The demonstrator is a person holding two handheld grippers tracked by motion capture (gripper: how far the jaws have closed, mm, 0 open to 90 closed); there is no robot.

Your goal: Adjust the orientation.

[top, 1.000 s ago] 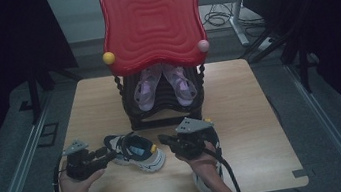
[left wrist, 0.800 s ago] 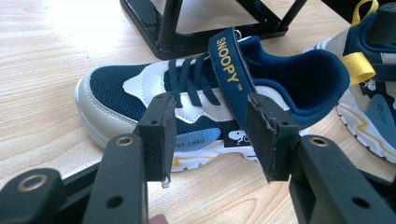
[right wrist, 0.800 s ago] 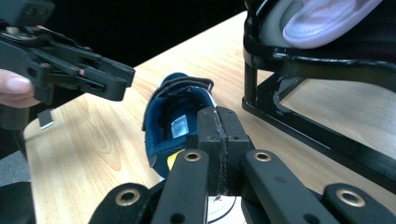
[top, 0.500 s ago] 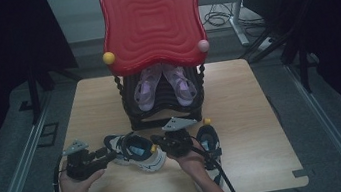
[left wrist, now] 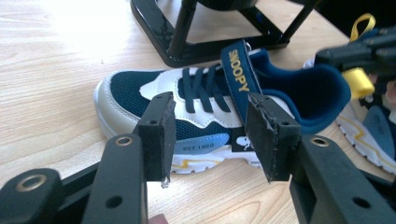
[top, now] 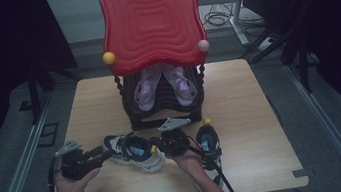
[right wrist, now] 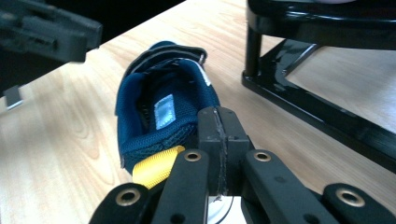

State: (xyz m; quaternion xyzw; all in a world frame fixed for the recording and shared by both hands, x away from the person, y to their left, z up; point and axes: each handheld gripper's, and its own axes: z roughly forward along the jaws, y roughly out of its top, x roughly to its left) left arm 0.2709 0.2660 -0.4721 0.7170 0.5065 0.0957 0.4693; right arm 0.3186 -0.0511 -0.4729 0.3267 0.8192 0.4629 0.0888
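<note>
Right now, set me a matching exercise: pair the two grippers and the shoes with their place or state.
Things:
1. left gripper
2. right gripper
3. purple sandals
4. second sneaker

Place or state:
A. on the black rack
B. shut, at the heel of the navy sneaker
C. open, facing the navy sneaker's side
D. on the table beside the person's right hand

Pairs: 1-C, 2-B, 3-A, 4-D
</note>
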